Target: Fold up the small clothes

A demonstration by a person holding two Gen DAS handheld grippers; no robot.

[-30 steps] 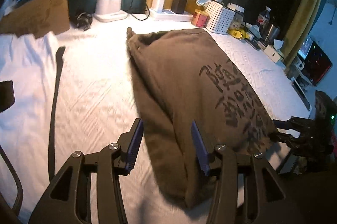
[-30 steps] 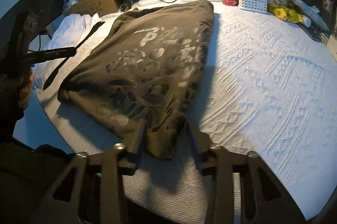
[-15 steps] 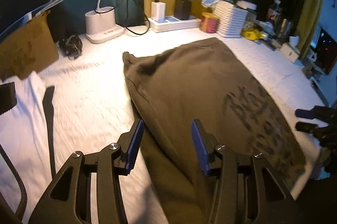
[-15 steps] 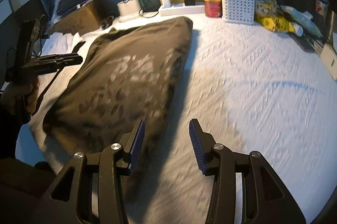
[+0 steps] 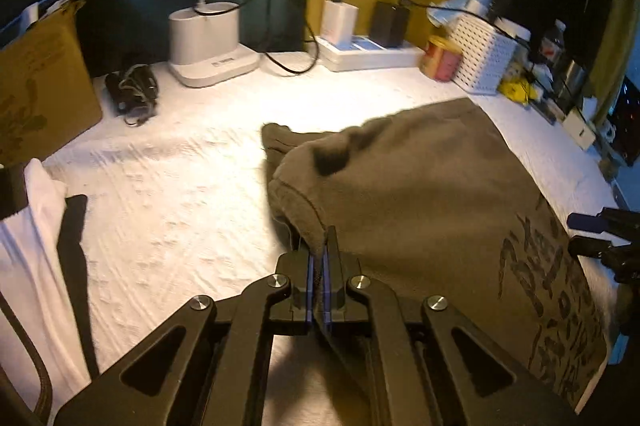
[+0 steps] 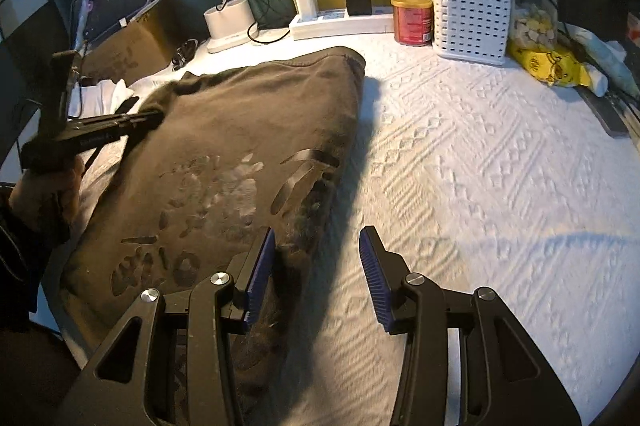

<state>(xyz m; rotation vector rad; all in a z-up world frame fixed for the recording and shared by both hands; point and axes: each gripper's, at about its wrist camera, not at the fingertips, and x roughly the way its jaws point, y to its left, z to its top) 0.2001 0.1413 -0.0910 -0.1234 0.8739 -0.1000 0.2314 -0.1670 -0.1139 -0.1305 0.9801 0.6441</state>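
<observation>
With the left gripper (image 5: 319, 258) just closed, pinching the olive-brown printed fabric garment's (image 5: 420, 210) left edge at frame centre, we bring the spread, empty right gripper (image 6: 316, 266) onto its right edge before lifting evenly.

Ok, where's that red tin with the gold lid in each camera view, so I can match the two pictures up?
Left wrist view: the red tin sits upper right, between the white power strip and the white perforated basket.
Right wrist view: the red tin is top centre, left of the basket.
Shared landmark: the white lamp base.
</observation>
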